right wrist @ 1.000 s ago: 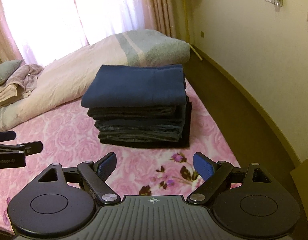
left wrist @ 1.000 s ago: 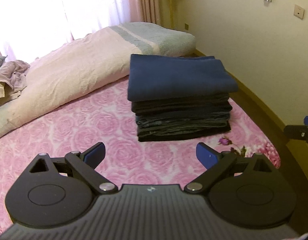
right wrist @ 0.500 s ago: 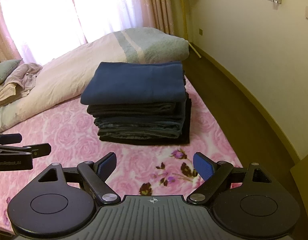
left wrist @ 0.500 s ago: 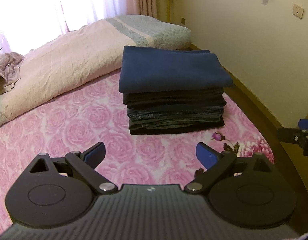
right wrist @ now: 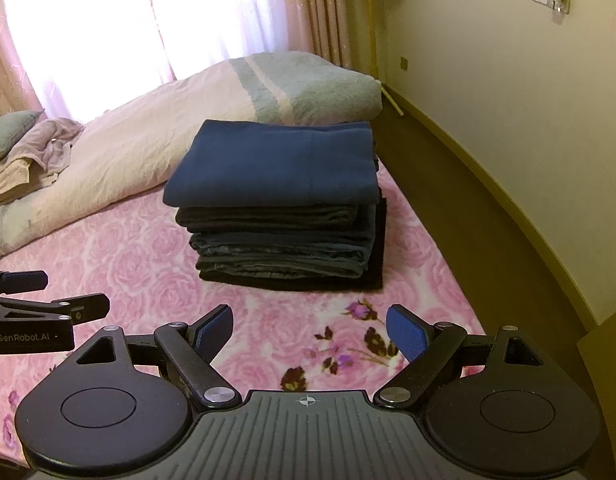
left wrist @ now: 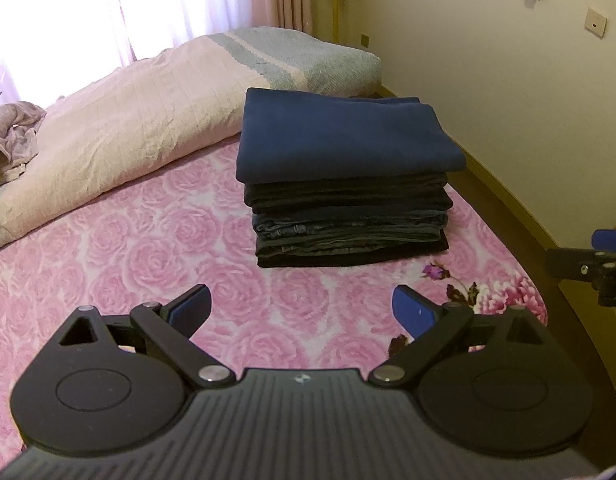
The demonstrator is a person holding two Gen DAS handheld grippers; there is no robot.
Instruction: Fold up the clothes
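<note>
A neat stack of folded dark clothes point(left wrist: 348, 208) point(right wrist: 283, 224) rests on the pink rose-patterned bed point(left wrist: 147, 264) point(right wrist: 139, 272), with a folded navy garment point(left wrist: 340, 140) point(right wrist: 279, 164) on top. My left gripper point(left wrist: 301, 312) hovers open over the sheet, short of the stack, nothing between its blue pads. My right gripper point(right wrist: 310, 330) is likewise open and empty, nearer the bed's right edge. Each gripper shows in the other's view: the right gripper point(left wrist: 588, 264) at the far right, the left gripper point(right wrist: 31, 312) at the far left.
A rolled cream and grey-blue quilt point(left wrist: 147, 120) point(right wrist: 187, 120) lies across the bed behind the stack. Crumpled pale clothing point(left wrist: 11, 136) point(right wrist: 31, 152) sits at the far left. A brown floor strip point(right wrist: 468, 200) and a wall point(left wrist: 508, 100) run along the right.
Both grippers have drifted slightly, so the stack sits a bit nearer and more central in the views. Both stay open and empty; the stack has not moved.
</note>
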